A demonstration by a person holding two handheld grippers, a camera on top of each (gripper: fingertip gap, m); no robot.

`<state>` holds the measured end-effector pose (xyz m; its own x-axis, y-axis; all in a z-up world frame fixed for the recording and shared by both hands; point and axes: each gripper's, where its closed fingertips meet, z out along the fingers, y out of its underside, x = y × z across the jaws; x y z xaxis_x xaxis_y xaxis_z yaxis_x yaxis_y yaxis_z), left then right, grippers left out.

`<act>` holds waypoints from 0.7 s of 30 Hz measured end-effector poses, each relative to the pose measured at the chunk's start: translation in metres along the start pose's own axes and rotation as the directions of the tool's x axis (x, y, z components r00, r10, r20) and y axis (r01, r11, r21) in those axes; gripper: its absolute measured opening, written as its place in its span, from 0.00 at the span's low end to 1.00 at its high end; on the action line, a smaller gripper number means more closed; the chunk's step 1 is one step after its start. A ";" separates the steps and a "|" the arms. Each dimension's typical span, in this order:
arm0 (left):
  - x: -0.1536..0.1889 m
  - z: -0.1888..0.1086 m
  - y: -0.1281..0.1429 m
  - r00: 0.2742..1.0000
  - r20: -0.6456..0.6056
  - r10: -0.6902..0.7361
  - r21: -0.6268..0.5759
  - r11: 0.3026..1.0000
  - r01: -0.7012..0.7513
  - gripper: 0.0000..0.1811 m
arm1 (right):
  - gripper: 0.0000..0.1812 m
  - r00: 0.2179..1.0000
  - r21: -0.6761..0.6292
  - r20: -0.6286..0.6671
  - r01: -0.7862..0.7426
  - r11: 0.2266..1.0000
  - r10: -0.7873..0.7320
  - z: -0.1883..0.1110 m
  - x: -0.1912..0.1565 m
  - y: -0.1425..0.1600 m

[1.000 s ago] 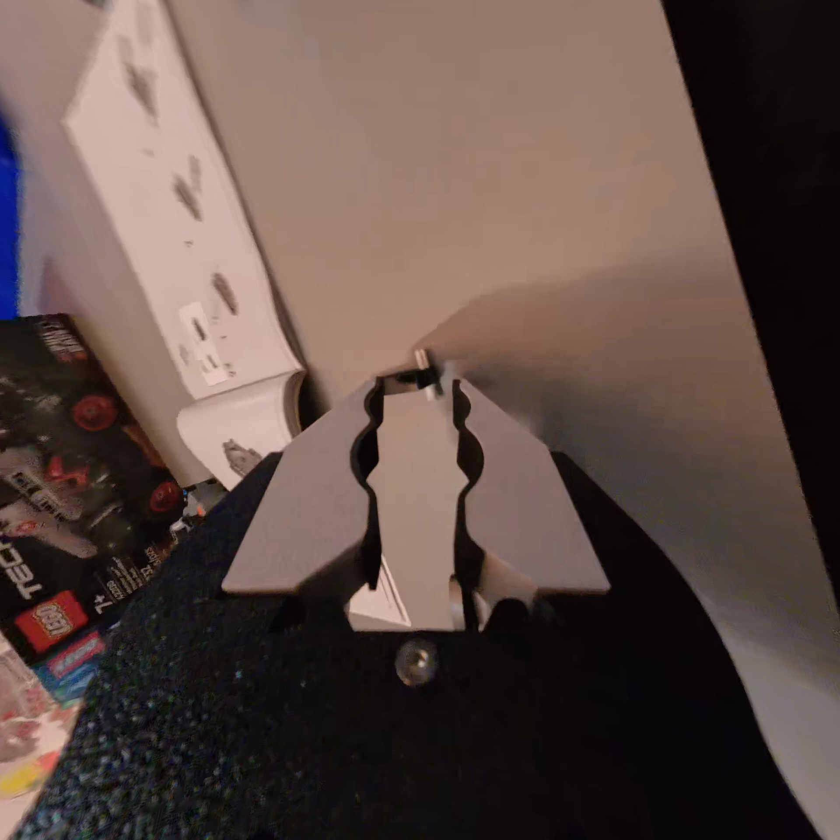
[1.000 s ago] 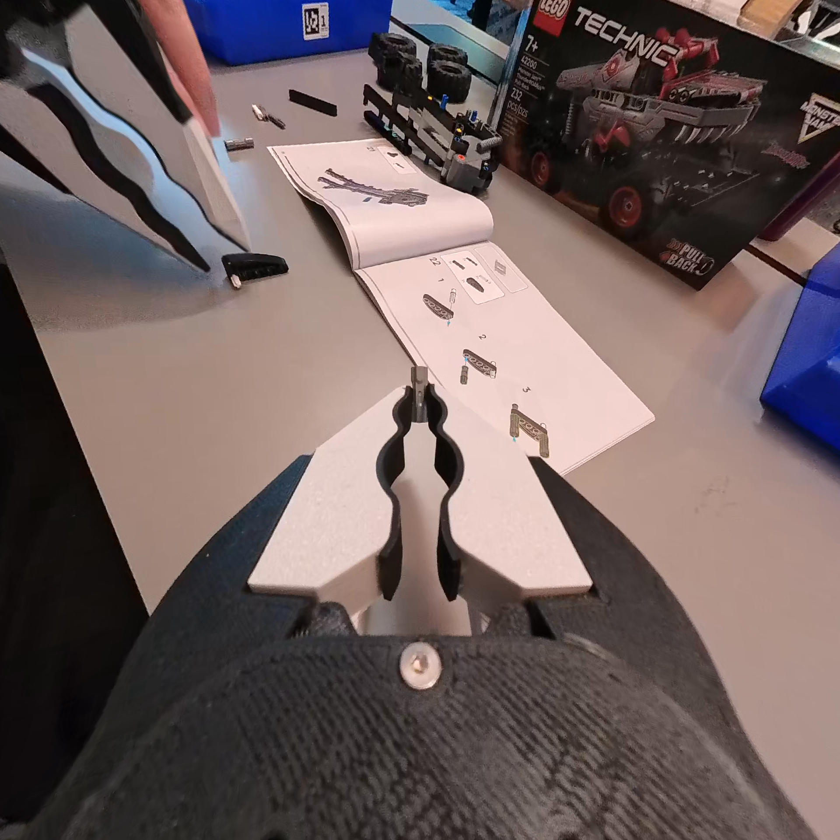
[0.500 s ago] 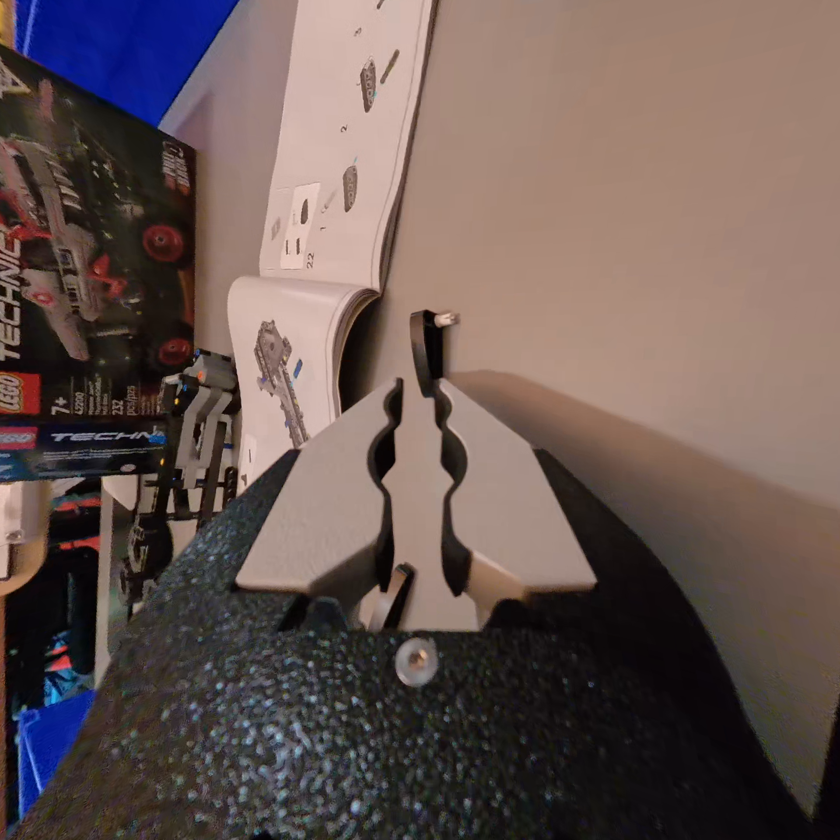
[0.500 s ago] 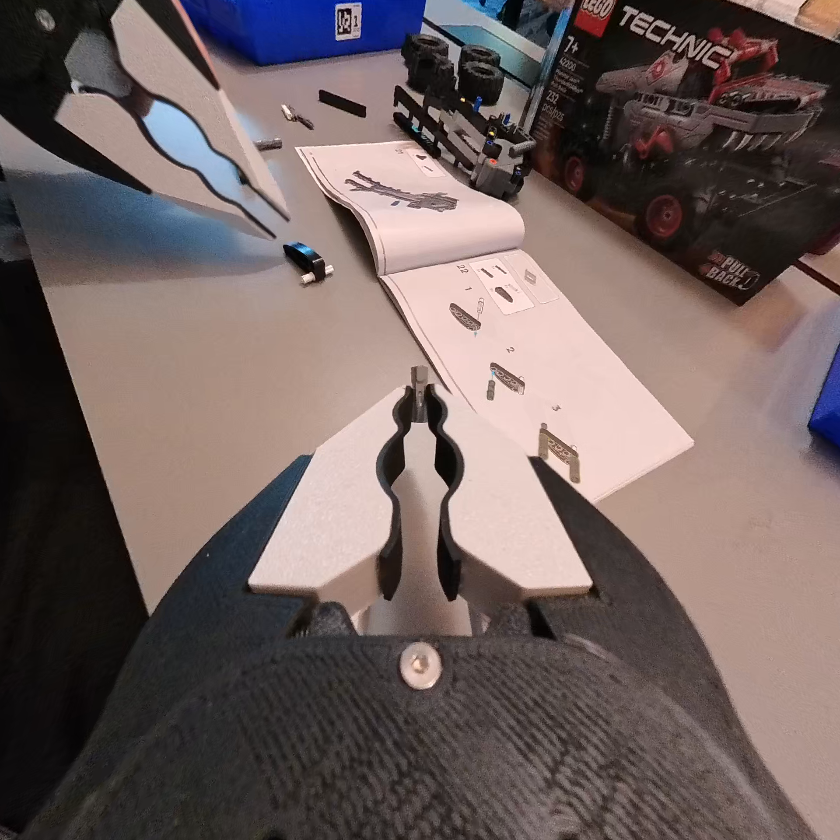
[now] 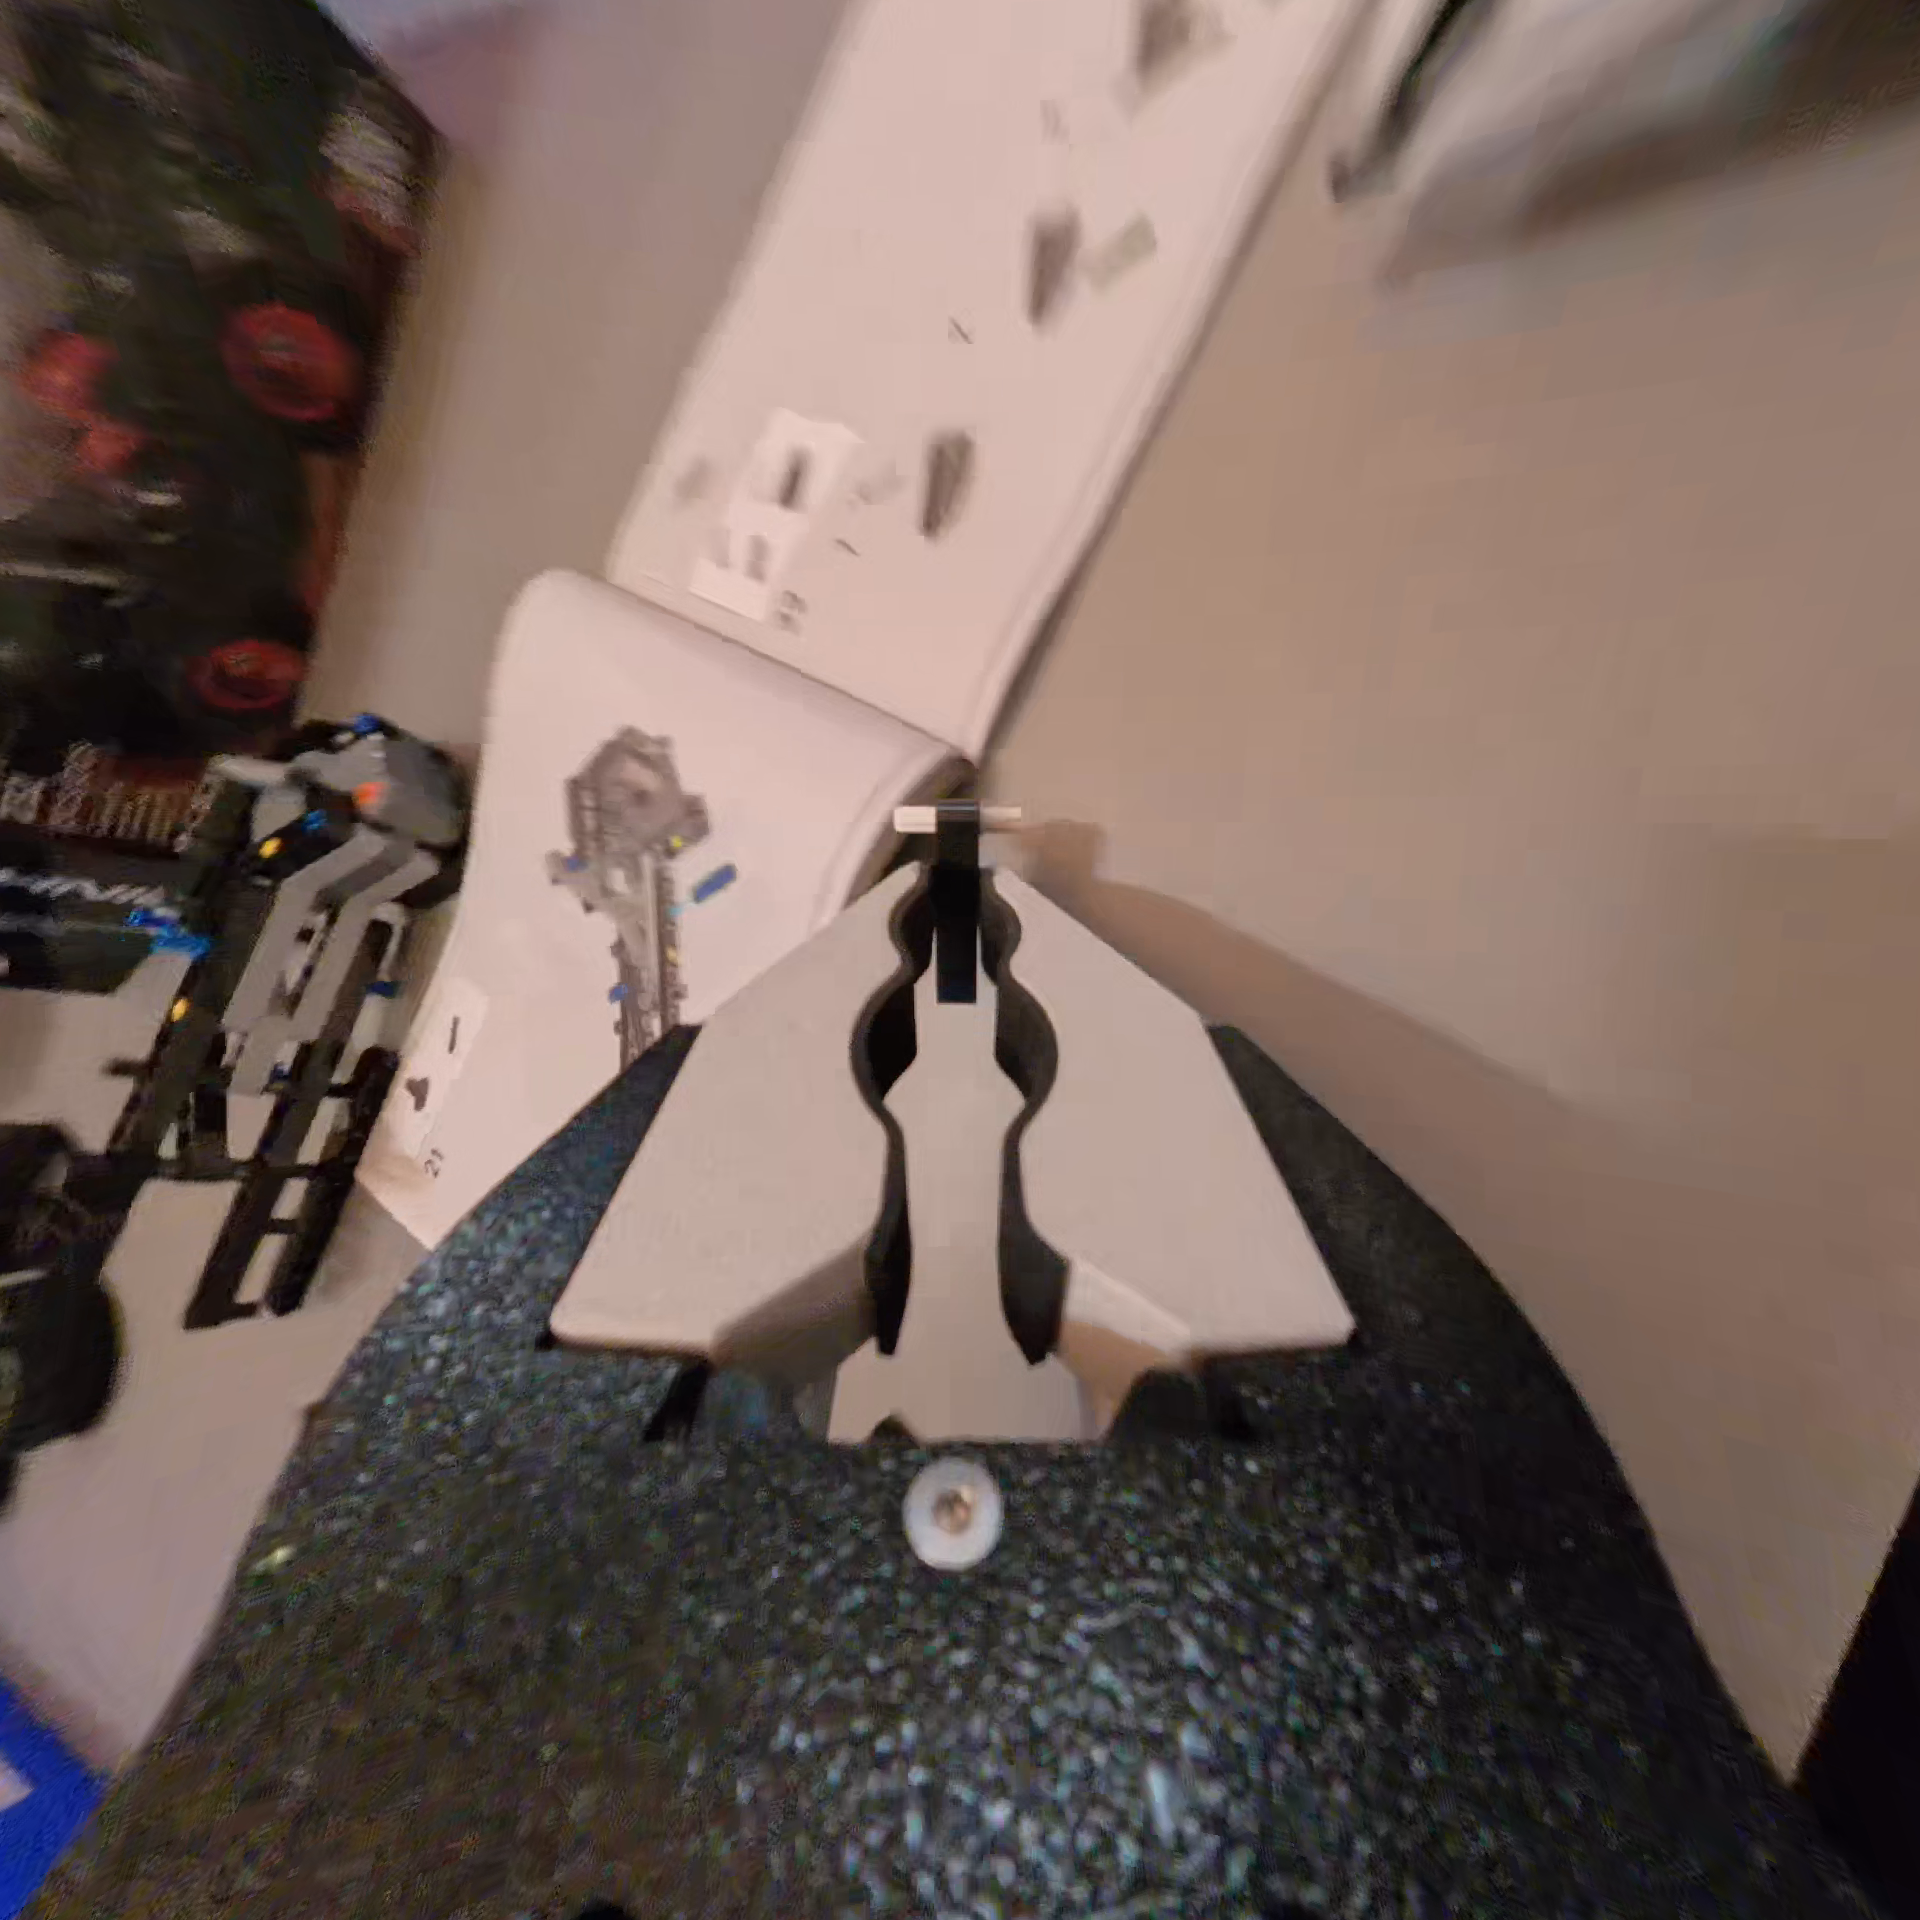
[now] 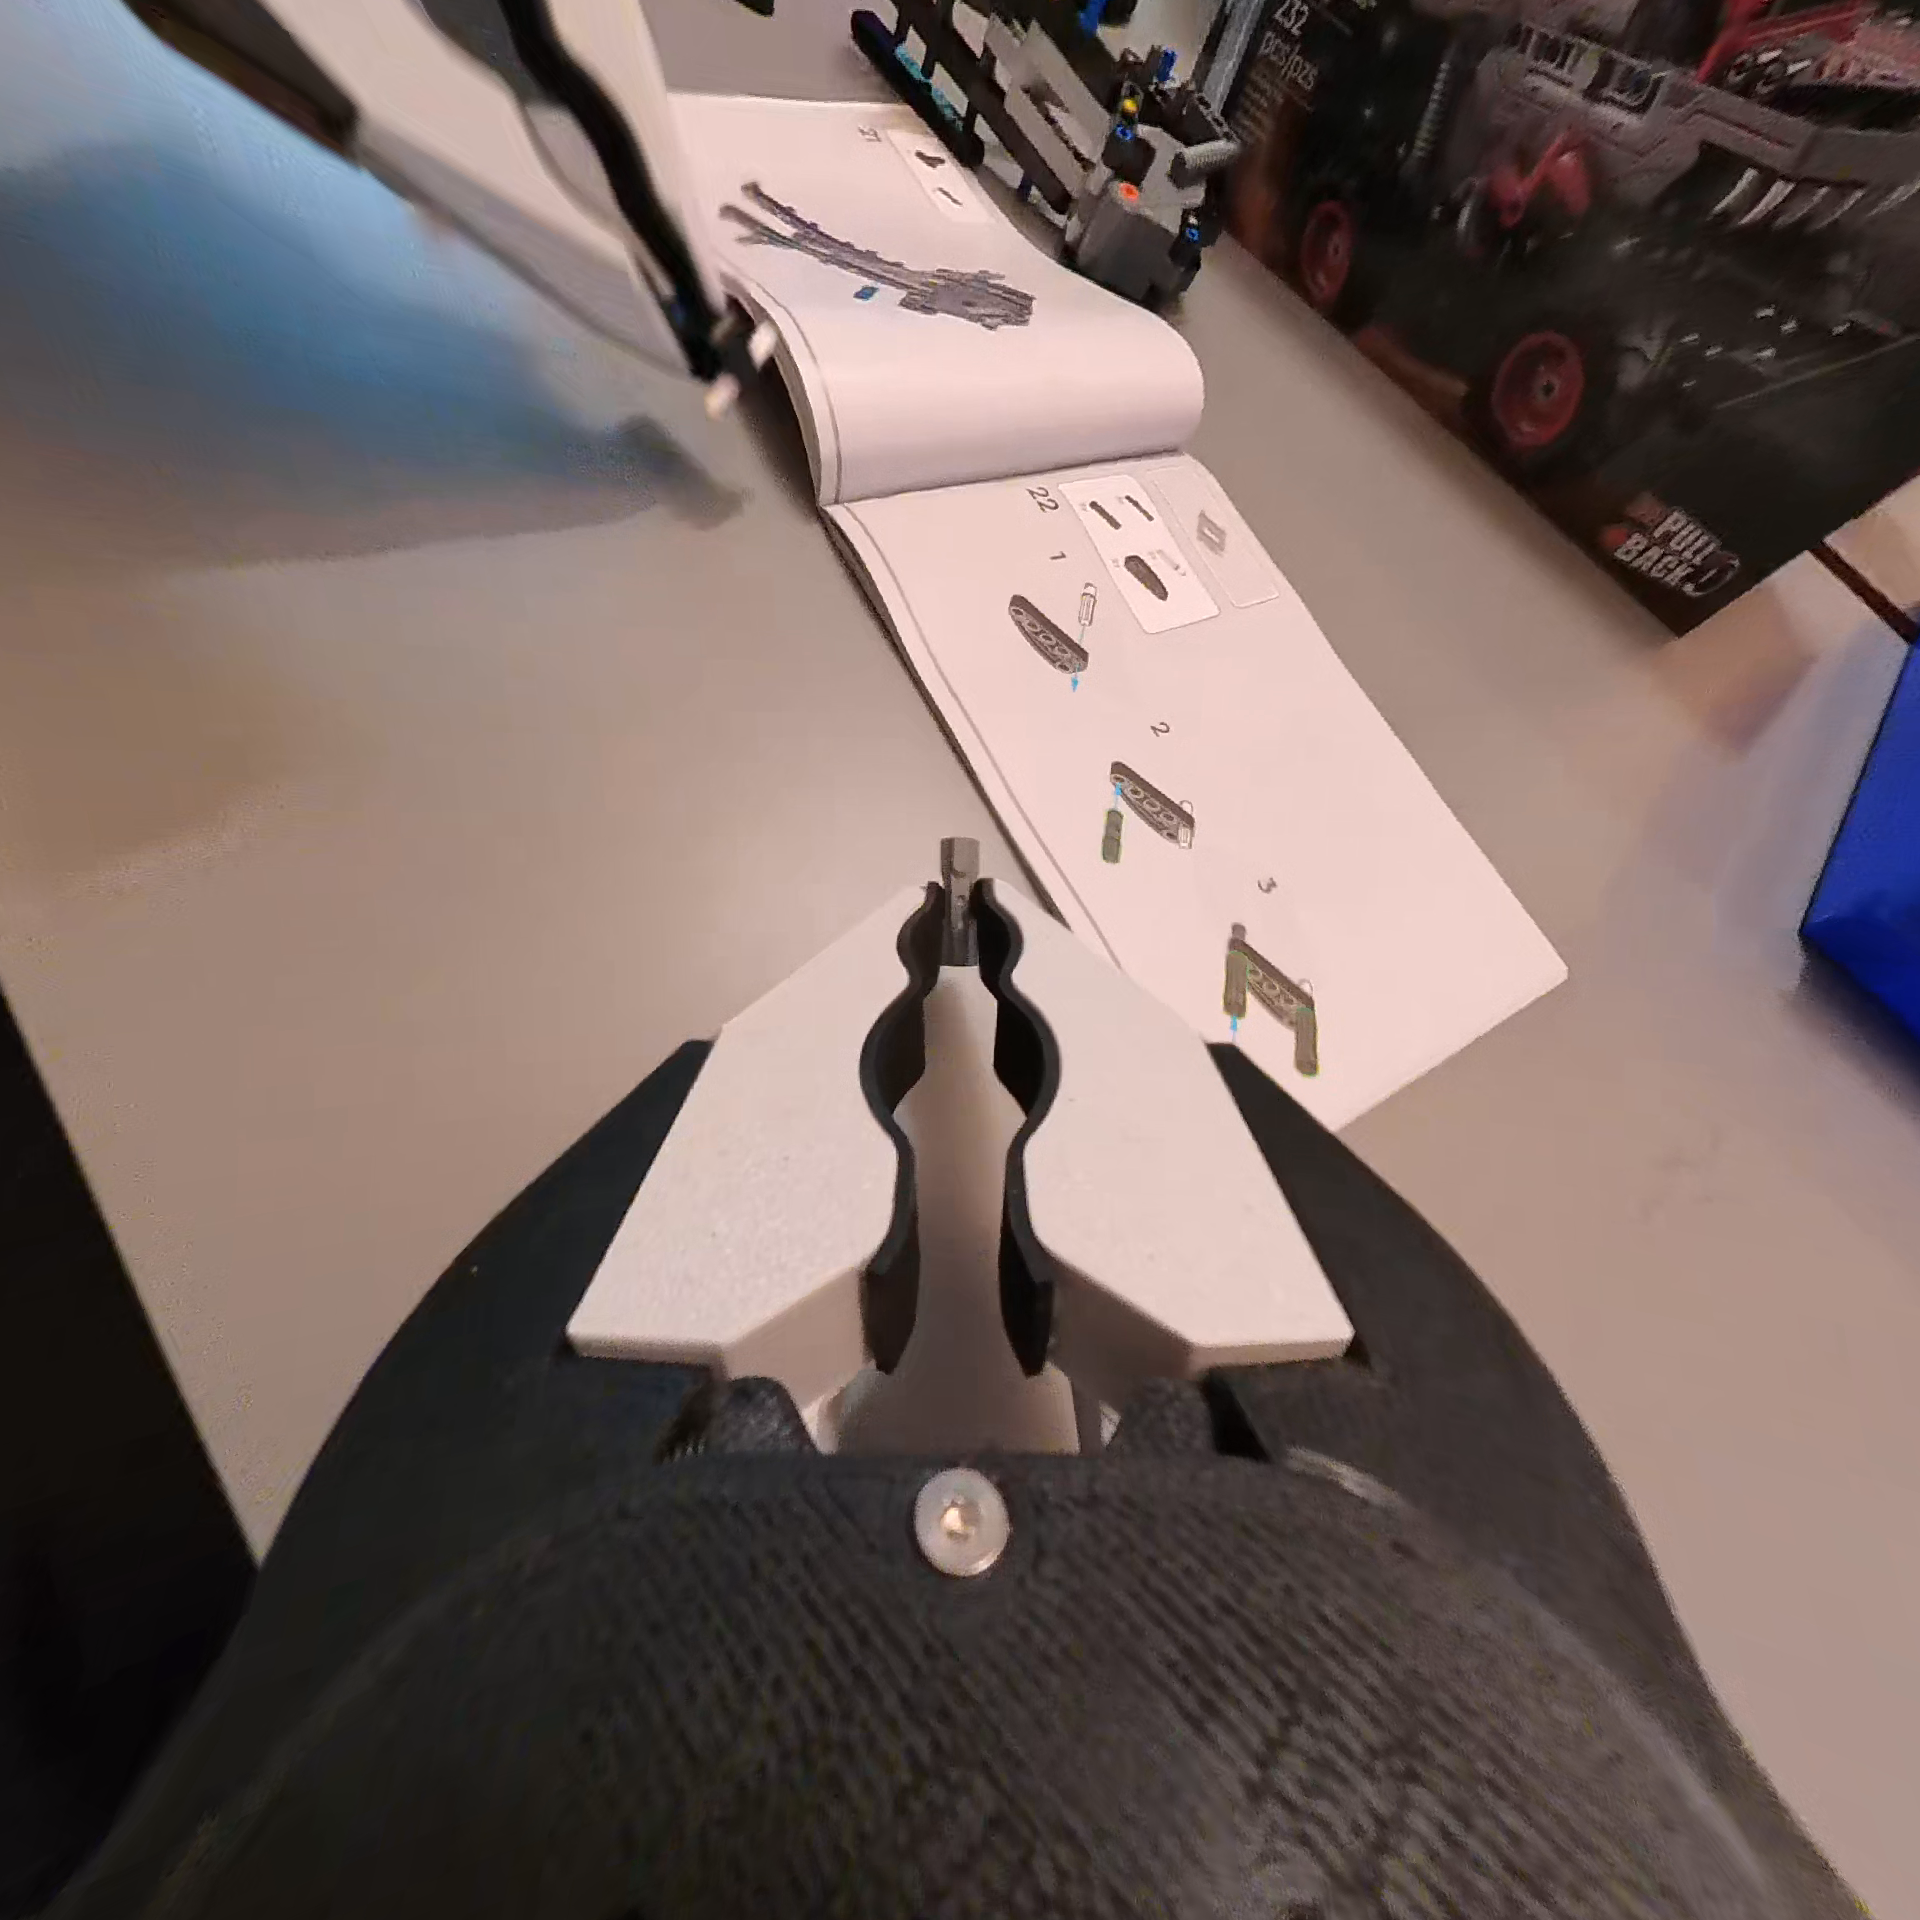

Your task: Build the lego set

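Observation:
My left gripper (image 5: 956, 883) is shut on a small black beam (image 5: 954, 914) with a white pin (image 5: 956, 818) through its far end, held edge-on above the table. It also shows at the upper left of the right wrist view, where the left gripper (image 6: 696, 343) carries the beam with the pin ends (image 6: 738, 364) sticking out. My right gripper (image 6: 958, 894) is shut on a small grey pin (image 6: 958, 883) that points forward past the tips. The partly built chassis (image 5: 301, 935) stands at the left, and in the right wrist view (image 6: 1091, 156) behind the booklet.
An open instruction booklet (image 6: 1143, 675) lies on the grey table (image 6: 468, 779); it also shows in the left wrist view (image 5: 831, 468). The set's box (image 6: 1662, 260) stands at the right rear. A blue bin (image 6: 1870, 852) sits at the right edge.
My left gripper took the black beam with the pin off the table and lifted it, turning towards the booklet. My right gripper moved forward with the grey pin still in it.

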<state>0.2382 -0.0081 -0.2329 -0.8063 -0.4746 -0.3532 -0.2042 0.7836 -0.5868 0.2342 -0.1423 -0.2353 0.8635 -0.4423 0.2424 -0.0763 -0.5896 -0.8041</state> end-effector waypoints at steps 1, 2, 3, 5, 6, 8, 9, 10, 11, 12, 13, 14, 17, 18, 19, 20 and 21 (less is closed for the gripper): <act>-0.006 -0.005 -0.008 0.996 0.019 -0.084 0.091 0.992 0.082 0.03 | 0.02 1.000 -0.009 0.007 0.019 1.000 -0.019 0.004 -0.003 -0.001; -0.013 -0.011 -0.017 0.985 0.024 -0.170 0.201 0.966 0.161 0.03 | 0.02 0.999 -0.011 0.015 0.045 0.999 -0.045 0.008 -0.007 -0.003; -0.018 -0.020 -0.027 0.969 0.007 -0.247 0.325 0.917 0.232 0.03 | 0.02 0.997 -0.004 0.009 0.078 0.997 -0.078 0.011 -0.010 -0.006; -0.031 -0.042 -0.042 0.906 -0.067 -0.418 0.559 0.737 0.381 0.03 | 0.02 0.992 0.009 0.014 0.128 0.992 -0.128 0.019 -0.018 -0.014; -0.036 -0.055 -0.048 0.867 -0.137 -0.480 0.655 0.612 0.443 0.03 | 0.02 0.990 0.009 0.021 0.141 0.990 -0.141 0.023 -0.022 -0.017; -0.045 -0.081 -0.054 0.781 -0.312 -0.541 0.773 0.333 0.540 0.03 | 0.02 0.983 0.004 -0.008 0.185 0.983 -0.185 0.031 -0.025 -0.023; -0.047 -0.090 -0.055 0.754 -0.375 -0.539 0.795 0.231 0.560 0.03 | 0.02 0.978 -0.005 -0.039 0.205 0.979 -0.205 0.035 -0.025 -0.025; -0.049 -0.096 -0.055 0.741 -0.412 -0.531 0.807 0.164 0.567 0.03 | 0.02 0.974 -0.015 -0.068 0.216 0.976 -0.216 0.039 -0.024 -0.027; -0.049 -0.100 -0.055 0.737 -0.428 -0.523 0.817 0.125 0.563 0.03 | 0.02 0.970 -0.022 -0.089 0.226 0.974 -0.227 0.043 -0.024 -0.029; -0.050 -0.103 -0.054 0.734 -0.438 -0.518 0.824 0.096 0.559 0.03 | 0.02 0.963 -0.032 -0.115 0.241 0.970 -0.244 0.047 -0.024 -0.031; -0.051 -0.106 -0.054 0.733 -0.449 -0.511 0.828 0.070 0.557 0.03 | 0.02 0.954 -0.043 -0.140 0.260 0.965 -0.263 0.050 -0.024 -0.033; -0.051 -0.109 -0.054 0.732 -0.462 -0.501 0.829 0.051 0.557 0.03 | 0.02 0.944 -0.057 -0.160 0.281 0.958 -0.287 0.054 -0.025 -0.034; -0.055 -0.111 -0.052 0.724 -0.480 -0.495 0.824 0.028 0.566 0.03 | 0.02 0.911 -0.082 -0.206 0.348 0.934 -0.357 0.062 -0.029 -0.039; -0.056 -0.113 -0.052 0.725 -0.484 -0.489 0.825 0.020 0.565 0.03 | 0.02 0.903 -0.083 -0.213 0.364 0.928 -0.373 0.064 -0.030 -0.041; -0.056 -0.114 -0.051 0.727 -0.484 -0.487 0.826 0.019 0.563 0.03 | 0.02 0.896 -0.084 -0.219 0.377 0.922 -0.386 0.065 -0.031 -0.043; -0.057 -0.115 -0.050 0.732 -0.478 -0.485 0.831 0.019 0.556 0.03 | 0.02 0.887 -0.086 -0.229 0.392 0.916 -0.401 0.066 -0.032 -0.044; -0.058 -0.117 -0.049 0.738 -0.470 -0.484 0.838 0.018 0.545 0.03 | 0.02 0.875 -0.090 -0.243 0.410 0.907 -0.420 0.067 -0.031 -0.044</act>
<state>0.2303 0.0278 -0.0984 -0.7569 -0.5416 0.3658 0.0224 -0.5809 -0.8137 0.2438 -0.0571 -0.2434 0.6661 -0.3035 0.6813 0.2403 -0.7775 -0.5812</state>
